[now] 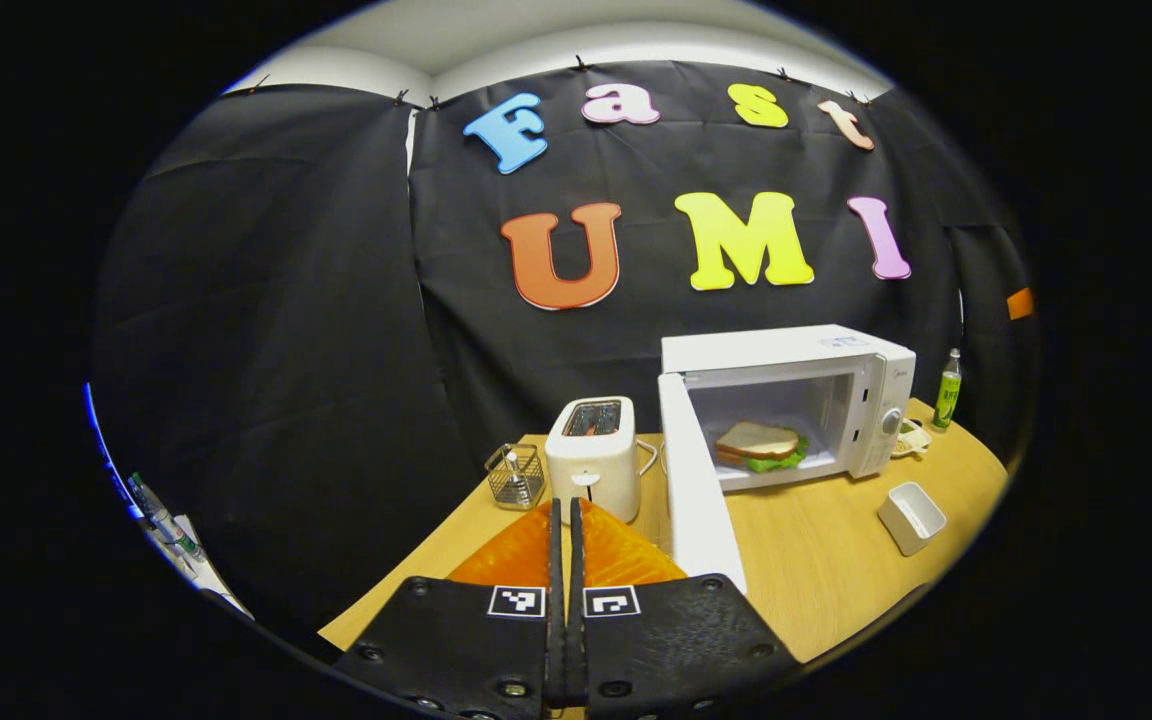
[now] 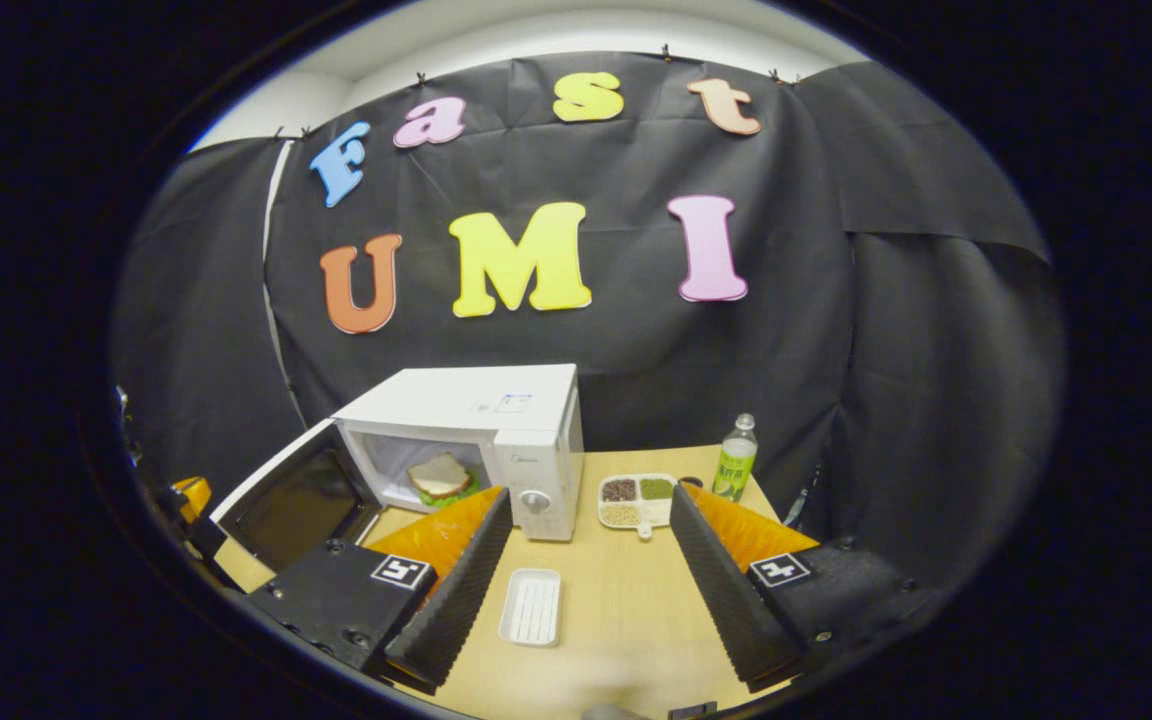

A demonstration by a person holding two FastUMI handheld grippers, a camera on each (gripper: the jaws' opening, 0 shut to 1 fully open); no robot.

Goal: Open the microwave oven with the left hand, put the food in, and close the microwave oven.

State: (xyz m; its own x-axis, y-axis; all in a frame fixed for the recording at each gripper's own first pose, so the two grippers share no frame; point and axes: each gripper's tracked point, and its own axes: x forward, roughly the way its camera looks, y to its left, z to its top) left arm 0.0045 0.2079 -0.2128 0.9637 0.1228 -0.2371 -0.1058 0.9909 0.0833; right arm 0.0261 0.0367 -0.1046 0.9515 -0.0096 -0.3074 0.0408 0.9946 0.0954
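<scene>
Microwave oven (image 1: 786, 405) seen in the left gripper view toward the back right of the wooden table (image 1: 816, 560), white, door (image 1: 698, 495) swung wide open toward the camera on its left hinge. Sandwich (image 1: 758, 445) lying inside the cavity, bread on top, green leaf poking out beneath. White toaster (image 1: 593, 457) just left of the door, small wire basket (image 1: 515, 476) beside it farther left. White rectangular dish (image 1: 911, 516) on the table in front of the oven's right side, well apart from it. Green bottle (image 1: 948, 390) standing upright behind the oven's right end. Left gripper (image 1: 566, 520) low at centre, fingers pressed together with only a thin slit between, holding nothing, clear of the door.

Microwave oven (image 2: 481, 435) in the right gripper view left of centre, door (image 2: 301, 500) hanging open to the left, dark window facing out. Sandwich (image 2: 439, 477) visible inside. Divided tray of grains (image 2: 636, 500) just right of the oven, green bottle (image 2: 734, 460) upright beyond it. White ridged dish (image 2: 530, 606) on the table (image 2: 616, 600) between the fingers. Right gripper (image 2: 586, 540) spread wide, empty, fingers well apart over the table.
</scene>
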